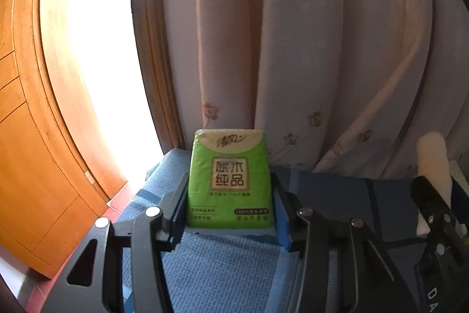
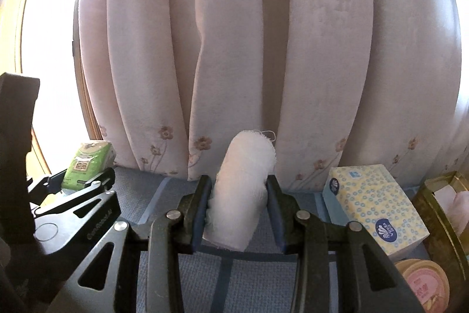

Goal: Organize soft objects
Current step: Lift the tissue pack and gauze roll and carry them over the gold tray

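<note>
Both tools are matte black with angular, cut-out link arms and round silver pivot pins. The left gripper (image 1: 231, 195) has blue pads on its fingers, as does the right gripper (image 2: 239, 201). White lettering marks the left one's link arm, too blurred to read reliably.

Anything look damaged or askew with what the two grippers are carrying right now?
Only one thing: the rolled white gauze cloth in the right gripper has a frayed top edge with a loose thread. The green tissue pack sits straight in the left gripper, undamaged.
</note>
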The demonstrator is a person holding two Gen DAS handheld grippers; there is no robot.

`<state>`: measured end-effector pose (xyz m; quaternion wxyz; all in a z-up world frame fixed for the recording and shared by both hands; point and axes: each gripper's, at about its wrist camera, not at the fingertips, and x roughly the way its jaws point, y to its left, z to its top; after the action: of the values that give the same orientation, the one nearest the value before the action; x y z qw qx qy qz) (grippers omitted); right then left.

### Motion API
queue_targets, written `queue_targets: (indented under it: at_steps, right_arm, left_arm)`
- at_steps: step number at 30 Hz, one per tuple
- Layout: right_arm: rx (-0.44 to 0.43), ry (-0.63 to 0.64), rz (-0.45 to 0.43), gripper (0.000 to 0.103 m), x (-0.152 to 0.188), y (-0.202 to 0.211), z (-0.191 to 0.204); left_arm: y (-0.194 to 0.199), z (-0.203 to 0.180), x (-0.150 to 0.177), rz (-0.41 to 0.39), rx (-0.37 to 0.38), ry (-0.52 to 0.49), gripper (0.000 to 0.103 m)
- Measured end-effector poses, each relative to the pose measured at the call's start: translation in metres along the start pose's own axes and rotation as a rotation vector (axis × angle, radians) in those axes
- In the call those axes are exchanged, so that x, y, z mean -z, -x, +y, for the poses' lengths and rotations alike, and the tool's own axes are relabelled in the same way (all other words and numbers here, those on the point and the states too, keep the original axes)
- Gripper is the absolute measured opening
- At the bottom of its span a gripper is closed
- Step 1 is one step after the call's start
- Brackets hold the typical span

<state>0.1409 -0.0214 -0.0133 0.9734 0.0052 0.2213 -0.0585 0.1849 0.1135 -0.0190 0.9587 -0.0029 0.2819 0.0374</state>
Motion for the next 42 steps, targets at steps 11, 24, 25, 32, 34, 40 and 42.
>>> queue_targets:
  at_steps: [11, 24, 25, 32, 34, 40, 42]
  right_arm:
    - [-0.011, -0.013, -0.008, 0.040, 0.003, 0.006, -0.005]
    - [-0.011, -0.024, -0.016, 0.040, 0.007, 0.015, -0.011]
    - [-0.011, -0.025, -0.017, 0.040, 0.008, 0.017, -0.011]
    - [-0.009, -0.016, -0.027, 0.040, 0.011, 0.025, -0.013]
    - [-0.010, -0.016, -0.030, 0.040, 0.012, 0.028, -0.015]
    - [-0.007, -0.027, -0.028, 0.040, 0.017, 0.036, -0.022]
    - [-0.004, -0.028, -0.029, 0.040, 0.018, 0.039, -0.024]
  left_arm:
    - [0.012, 0.014, 0.009, -0.027, 0.019, 0.058, 0.049]
    - [0.045, 0.008, 0.020, -0.079, 0.021, 0.052, 0.049]
    - [0.049, 0.006, 0.021, -0.091, 0.017, 0.041, 0.049]
    - [0.065, -0.008, 0.030, -0.149, -0.012, -0.024, 0.049]
    - [0.069, -0.007, 0.033, -0.150, -0.013, -0.018, 0.049]
    - [0.080, -0.006, 0.036, -0.147, -0.024, 0.009, 0.049]
    - [0.081, -0.012, 0.036, -0.157, -0.031, 0.003, 0.049]
